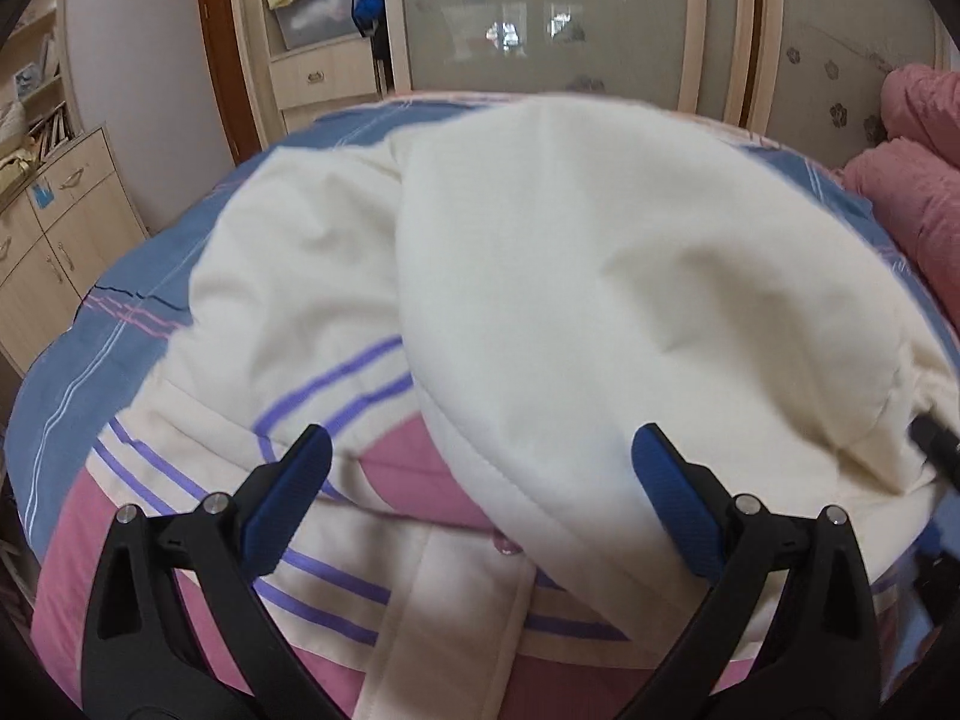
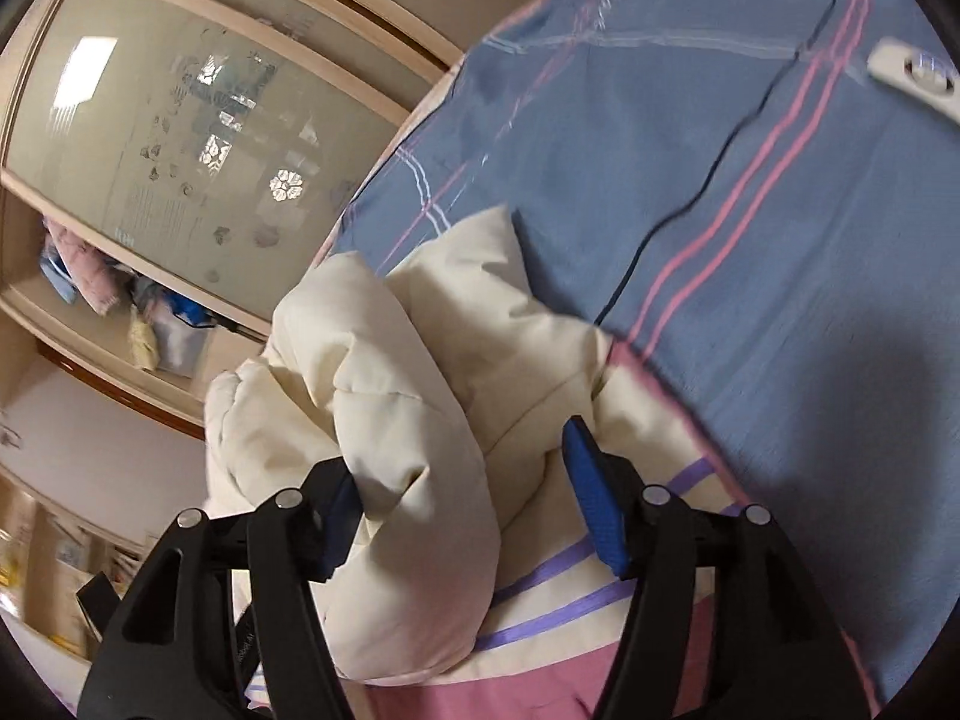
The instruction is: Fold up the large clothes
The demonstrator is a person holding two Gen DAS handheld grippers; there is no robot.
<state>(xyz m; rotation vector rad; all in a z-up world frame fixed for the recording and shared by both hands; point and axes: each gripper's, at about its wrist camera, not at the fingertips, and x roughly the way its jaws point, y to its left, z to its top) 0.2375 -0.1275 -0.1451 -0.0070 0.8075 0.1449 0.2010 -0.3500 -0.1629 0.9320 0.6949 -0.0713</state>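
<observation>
A cream padded jacket (image 1: pixel 600 276) with pink panels and purple stripes lies on the bed; one cream part is folded over its middle. My left gripper (image 1: pixel 480 468) is open just above the jacket's front placket, with nothing between the fingers. My right gripper (image 2: pixel 462 480) has its jaws spread around a thick cream fold of the jacket (image 2: pixel 408 420); the fold lies between the blue pads and I cannot tell whether they press it. The tip of the right gripper shows at the right edge of the left wrist view (image 1: pixel 936 444).
The bed has a blue sheet (image 2: pixel 750 228) with pink and white stripes. A rolled pink quilt (image 1: pixel 912 180) lies at the bed's right side. A wardrobe with frosted glass doors (image 1: pixel 540 18) stands behind the bed, and low cabinets (image 1: pixel 54 240) stand at the left.
</observation>
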